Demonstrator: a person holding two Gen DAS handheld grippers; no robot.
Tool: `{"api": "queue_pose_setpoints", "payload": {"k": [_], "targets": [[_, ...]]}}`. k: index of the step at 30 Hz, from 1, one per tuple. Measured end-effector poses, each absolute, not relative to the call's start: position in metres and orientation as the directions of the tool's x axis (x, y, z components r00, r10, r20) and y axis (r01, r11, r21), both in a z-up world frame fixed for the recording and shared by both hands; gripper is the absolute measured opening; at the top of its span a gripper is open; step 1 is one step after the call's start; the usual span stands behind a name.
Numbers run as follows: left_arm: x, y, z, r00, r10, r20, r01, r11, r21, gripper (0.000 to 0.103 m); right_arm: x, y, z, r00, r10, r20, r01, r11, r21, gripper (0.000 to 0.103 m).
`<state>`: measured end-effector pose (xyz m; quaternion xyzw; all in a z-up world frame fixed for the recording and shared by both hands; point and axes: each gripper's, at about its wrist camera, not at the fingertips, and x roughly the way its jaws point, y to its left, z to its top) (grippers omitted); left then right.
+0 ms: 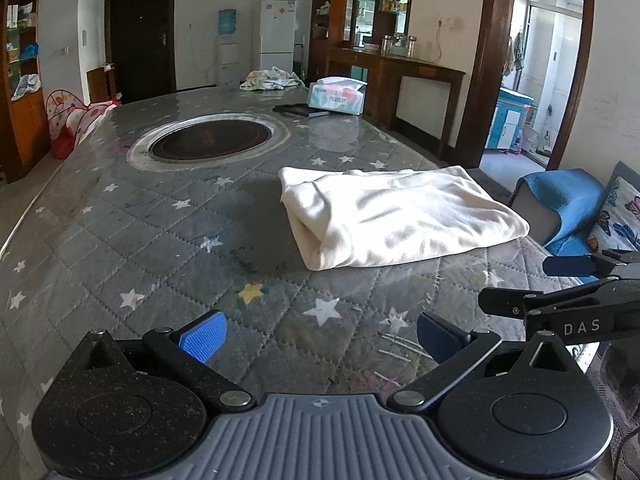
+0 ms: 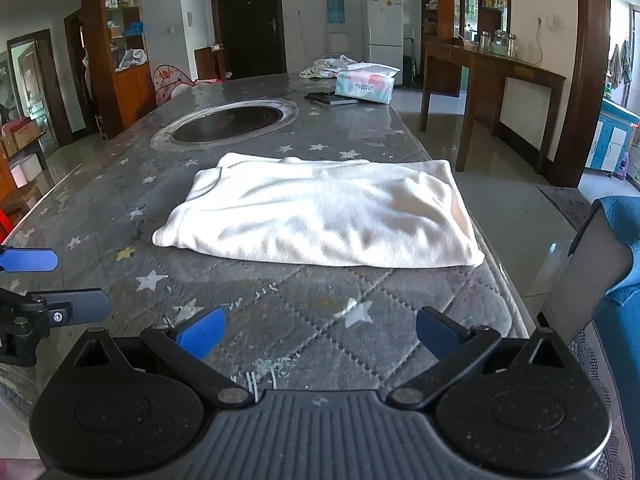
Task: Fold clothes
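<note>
A white garment [image 1: 400, 216] lies folded into a rough rectangle on the grey star-patterned table cover [image 1: 160, 240], near the table's right edge. It also shows in the right wrist view [image 2: 320, 220], straight ahead of that gripper. My left gripper [image 1: 320, 338] is open and empty, hovering over the cover short of the garment and to its left. My right gripper [image 2: 320, 334] is open and empty, short of the garment's near edge. Each gripper shows at the side of the other's view: the right gripper [image 1: 532, 284], the left gripper [image 2: 68, 284].
A round dark hotplate [image 1: 210, 142] is set in the table beyond the garment. A tissue box [image 1: 338, 96], a dark flat item [image 1: 294, 110] and a bundle of cloth [image 1: 270, 78] sit at the far end. A blue-covered chair [image 2: 600, 280] stands at the right.
</note>
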<state>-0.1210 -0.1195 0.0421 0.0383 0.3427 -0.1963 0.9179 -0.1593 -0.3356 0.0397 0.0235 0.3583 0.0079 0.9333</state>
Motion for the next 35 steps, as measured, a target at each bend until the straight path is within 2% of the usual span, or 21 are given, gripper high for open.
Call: {"api": "queue_pose_setpoints", "payload": {"k": [35], "targets": [[-0.125,-0.130,0.036,0.659,-0.340,-0.671,0.401,0.913,-0.068,0.103,-0.164,-0.335,0.037,0.736,0.038,-0.676,0.007,0.998,0.063,0.103]]}}
